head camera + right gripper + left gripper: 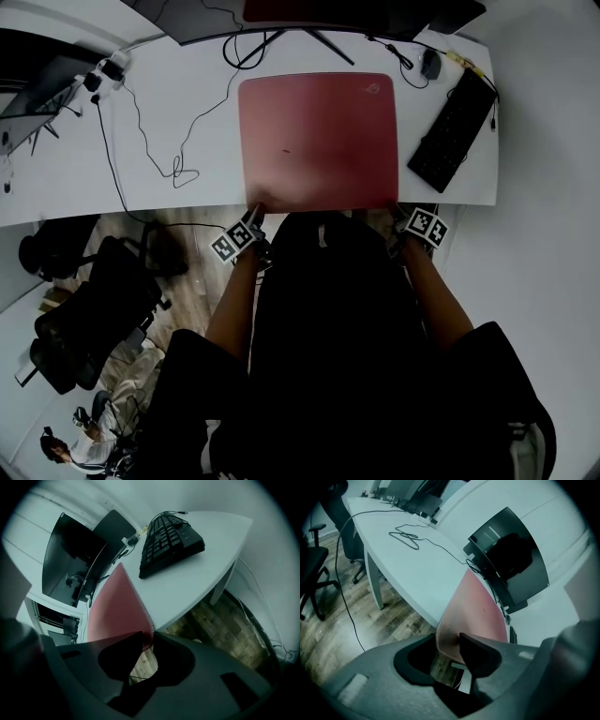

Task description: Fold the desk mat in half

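1. At the lower left of the head view, a black office chair stands on the wooden floor below the near edge of the white desk.
2. A thin black cable loops over the left part of the desk, well apart from the mat.
3. The left gripper sits left of centre at the desk's near edge, its marker cube just below it. In the left gripper view its jaws stand at a middling width and pinch the near left corner of the desk mat. That corner curls up off the desk edge between the pads.
4. The red desk mat fills the centre of the head view. It lies flat and unfolded on the desk, with a small logo at its upper right corner. Its near edge lies along the desk's near edge.
5. A dark monitor stands behind the mat, at the top centre of the head view.
6. The right gripper sits right of centre at the mat's near right corner. In the right gripper view its jaws are narrow and clamp that corner, with the mat's stitched edge running up from between the pads.
7. A black keyboard lies at a slant on the desk, right of the mat and not touching it.
8. A dark mouse lies at the upper right, just above the keyboard's far end.
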A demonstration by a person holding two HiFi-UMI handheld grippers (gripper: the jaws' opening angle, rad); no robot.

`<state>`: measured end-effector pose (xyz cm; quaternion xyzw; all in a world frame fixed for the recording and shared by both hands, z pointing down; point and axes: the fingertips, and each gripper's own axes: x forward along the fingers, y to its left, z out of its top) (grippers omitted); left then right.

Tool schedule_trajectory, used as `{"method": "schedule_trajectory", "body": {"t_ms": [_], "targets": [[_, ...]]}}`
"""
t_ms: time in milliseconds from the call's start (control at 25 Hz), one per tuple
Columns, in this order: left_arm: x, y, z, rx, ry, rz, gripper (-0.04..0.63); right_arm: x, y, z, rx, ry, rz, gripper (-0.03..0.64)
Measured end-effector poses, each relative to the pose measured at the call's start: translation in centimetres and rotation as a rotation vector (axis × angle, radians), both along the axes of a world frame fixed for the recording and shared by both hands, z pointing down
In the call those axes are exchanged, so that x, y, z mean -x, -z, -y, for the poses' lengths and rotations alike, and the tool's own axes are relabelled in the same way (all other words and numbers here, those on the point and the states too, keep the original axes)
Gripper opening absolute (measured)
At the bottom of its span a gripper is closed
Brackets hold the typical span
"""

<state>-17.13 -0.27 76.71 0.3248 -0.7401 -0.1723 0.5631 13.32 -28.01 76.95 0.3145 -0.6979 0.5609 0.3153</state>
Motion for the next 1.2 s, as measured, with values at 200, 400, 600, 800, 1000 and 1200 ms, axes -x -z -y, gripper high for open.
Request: {"method": "schedule_trajectory", "body": {"t_ms": [200, 400, 600, 800, 1000, 1200], "targets": [[-0.2, 0.6, -0.7, -0.026, -0.017, -0.054, 0.069, 0.0, 1.3, -0.1, -0.015, 0.021, 0.043, 0.018], [-0.1, 2.1, -0.8, -0.124, 0.048, -0.095, 0.034, 0.5, 2.7, -0.1, -0.039, 0.031, 0.097, 0.017], [0.1, 3.3, -0.6, -0.207, 0.064, -0.124, 0.032, 1.0, 4.2, 0.2, -0.050, 0.005, 0.152, 0.015], [0.5, 5.3, 0.0, -0.276, 0.017, -0.115, 0.031, 1.6, 6.0, 0.3, -0.077, -0.032, 0.194, 0.015], [1.6, 7.3, 0.9, -0.359, -0.008, -0.115, 0.031, 2.9, 8.0, 0.9, -0.127, -0.093, 0.266, 0.014], [2.9, 9.1, 2.5, -0.431, -0.032, -0.092, 0.031, 4.5, 10.3, 2.6, -0.206, -0.153, 0.340, 0.014]]}}
